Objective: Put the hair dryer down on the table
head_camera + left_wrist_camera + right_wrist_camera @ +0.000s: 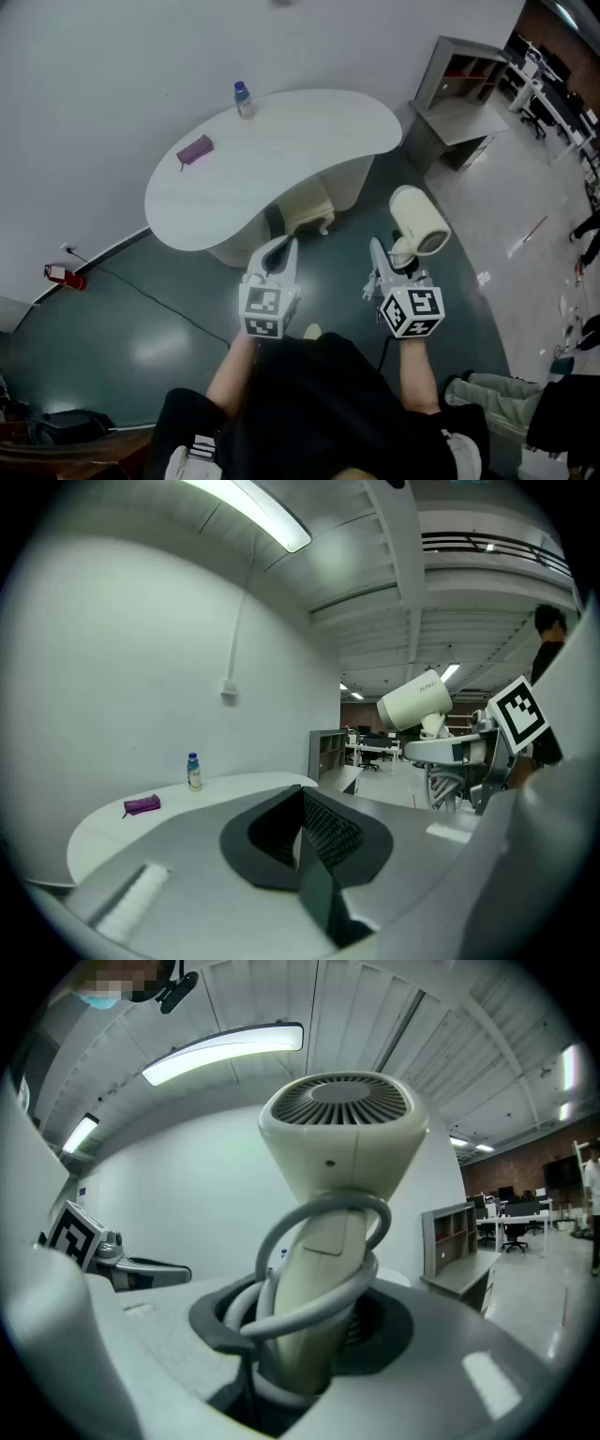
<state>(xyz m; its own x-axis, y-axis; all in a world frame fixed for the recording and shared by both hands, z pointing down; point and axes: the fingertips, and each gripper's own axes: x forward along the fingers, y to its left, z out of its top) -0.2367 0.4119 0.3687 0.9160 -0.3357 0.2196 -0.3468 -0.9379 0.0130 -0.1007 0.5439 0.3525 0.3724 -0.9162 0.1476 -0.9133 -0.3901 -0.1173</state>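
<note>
You stand on the dark green floor [141,319] just short of the white kidney-shaped table [281,159], a gripper in each hand. Your right gripper [389,267] is clamped on the handle of a cream hair dryer [419,223], which is in the air over the floor to the right of the table and well apart from the tabletop. In the right gripper view the dryer stands upright between the jaws, its vented barrel at the top, and its grey cord [309,1299] is looped round the handle just above the pads. Your left gripper [278,258] is level with the right one and a little to its left. It points toward the table's near edge, its jaws are drawn together, and it holds nothing. On the far side of the tabletop a small plastic bottle with a blue cap [244,99] stands upright near the wall. A purple pouch [195,150] lies flat to the left of the bottle, apart from it. A grey shelf unit [464,94] stands beyond the table's right end.
</note>
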